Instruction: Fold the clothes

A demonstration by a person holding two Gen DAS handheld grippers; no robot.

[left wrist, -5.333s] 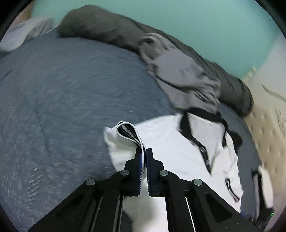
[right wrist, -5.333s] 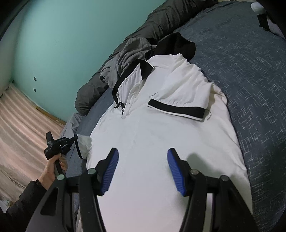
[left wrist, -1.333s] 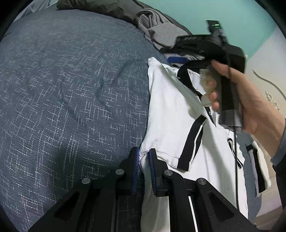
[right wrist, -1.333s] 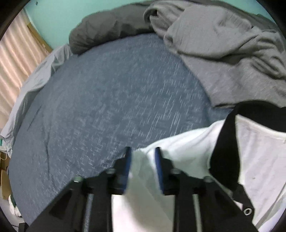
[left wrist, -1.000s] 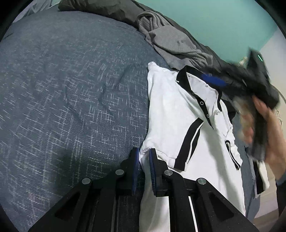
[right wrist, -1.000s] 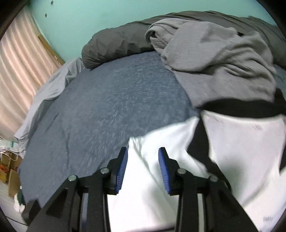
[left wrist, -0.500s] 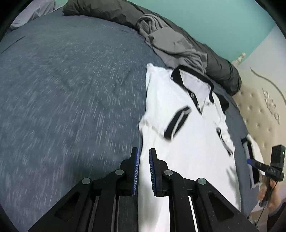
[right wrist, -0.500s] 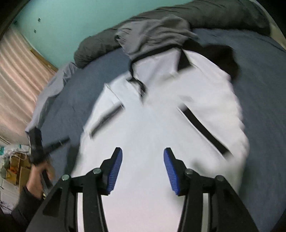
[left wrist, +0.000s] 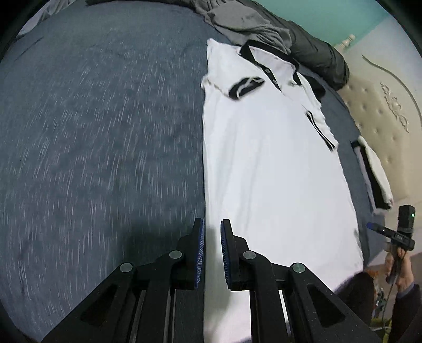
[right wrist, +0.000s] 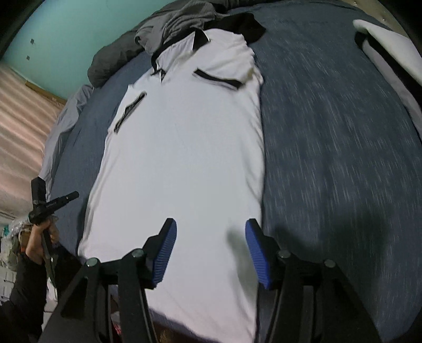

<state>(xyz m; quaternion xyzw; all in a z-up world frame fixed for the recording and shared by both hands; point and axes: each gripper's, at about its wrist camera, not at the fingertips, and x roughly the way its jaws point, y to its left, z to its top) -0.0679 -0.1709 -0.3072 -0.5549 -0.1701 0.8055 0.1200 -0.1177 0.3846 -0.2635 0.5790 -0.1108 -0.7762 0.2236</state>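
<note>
A white polo shirt (left wrist: 263, 158) with a black collar (left wrist: 263, 62) lies flat and face up on the blue-grey bed cover (left wrist: 92, 132), both black-trimmed sleeves folded onto its chest. My left gripper (left wrist: 212, 224) hovers over the shirt's left edge near the hem, its fingers almost together with nothing clamped. In the right wrist view the shirt (right wrist: 184, 132) stretches away from my right gripper (right wrist: 211, 227), which stands open above the hem's right part. Each gripper also shows small in the other's view, held by a hand (right wrist: 39, 242).
A grey garment (left wrist: 245, 21) and a dark duvet (left wrist: 321, 58) are bunched behind the collar. A folded white and black garment (left wrist: 374, 171) lies at the bed's right side by the padded headboard (left wrist: 382, 110). A striped curtain (right wrist: 18, 118) hangs at the left.
Both grippers have pulled back from the shoulders to the hem end. The left let go of the folded sleeve; the right opened wider. The shirt now lies flat with both sleeves folded in.
</note>
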